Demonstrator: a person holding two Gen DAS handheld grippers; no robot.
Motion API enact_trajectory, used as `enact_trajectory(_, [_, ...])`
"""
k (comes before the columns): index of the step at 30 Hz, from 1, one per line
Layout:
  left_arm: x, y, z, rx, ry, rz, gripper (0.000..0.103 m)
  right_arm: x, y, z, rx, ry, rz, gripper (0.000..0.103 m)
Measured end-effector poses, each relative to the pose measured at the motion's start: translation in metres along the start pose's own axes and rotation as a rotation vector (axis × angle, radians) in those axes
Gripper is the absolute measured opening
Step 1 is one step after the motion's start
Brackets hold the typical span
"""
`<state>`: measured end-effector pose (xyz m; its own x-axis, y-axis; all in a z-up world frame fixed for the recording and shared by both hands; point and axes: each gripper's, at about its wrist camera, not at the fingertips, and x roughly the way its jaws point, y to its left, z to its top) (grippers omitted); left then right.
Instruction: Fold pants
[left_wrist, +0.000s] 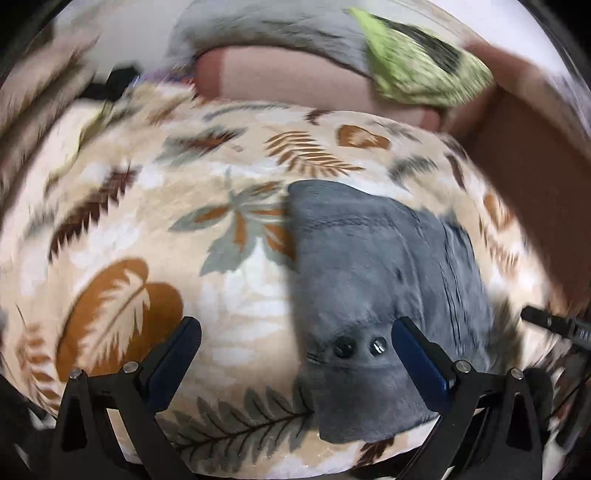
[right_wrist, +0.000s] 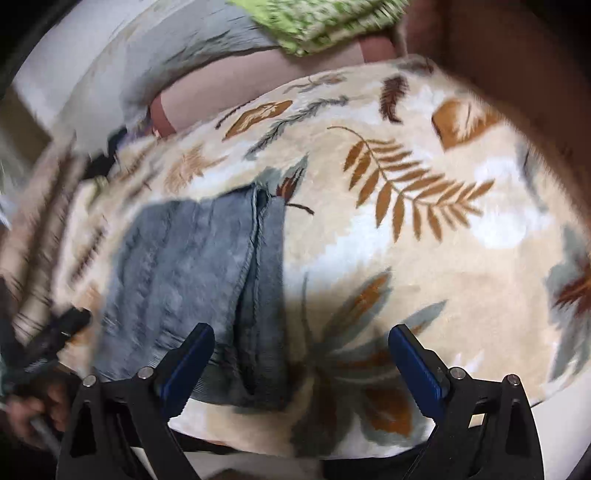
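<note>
1. The pants (left_wrist: 373, 266) are grey-blue denim, matt, with raised stitched seams and two dark, glossy buttons (left_wrist: 344, 347).
2. The blanket (right_wrist: 424, 258) under them is plush, fuzzy cloth printed with leaves.
3. The left gripper (left_wrist: 295, 339) and right gripper (right_wrist: 301, 343) look like matt black plastic with blue ridged pads (right_wrist: 413, 363) and shiny metal pins.

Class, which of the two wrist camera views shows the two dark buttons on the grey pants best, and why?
The left wrist view. The two dark buttons sit side by side near the waistband of the grey pants, close to the open left gripper. The right wrist view shows the pants with a stitched seam, but no buttons.
</note>
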<state>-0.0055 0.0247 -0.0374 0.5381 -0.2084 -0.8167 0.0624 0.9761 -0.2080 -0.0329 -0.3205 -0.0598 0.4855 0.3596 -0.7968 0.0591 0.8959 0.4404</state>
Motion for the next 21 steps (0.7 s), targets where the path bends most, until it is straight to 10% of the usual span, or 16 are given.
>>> enact_trajectory(5, [0.017, 0.022, 0.002, -0.142, 0.079, -0.087, 0.102, 0.019, -0.004, 0.02, 0.094, 0.064, 0.19, 0.097])
enact_trajectory(21, [0.018, 0.008, 0.003, -0.043, 0.053, -0.014, 0.102, 0.032, 0.006, 0.025, 0.081, 0.077, 0.154, 0.097])
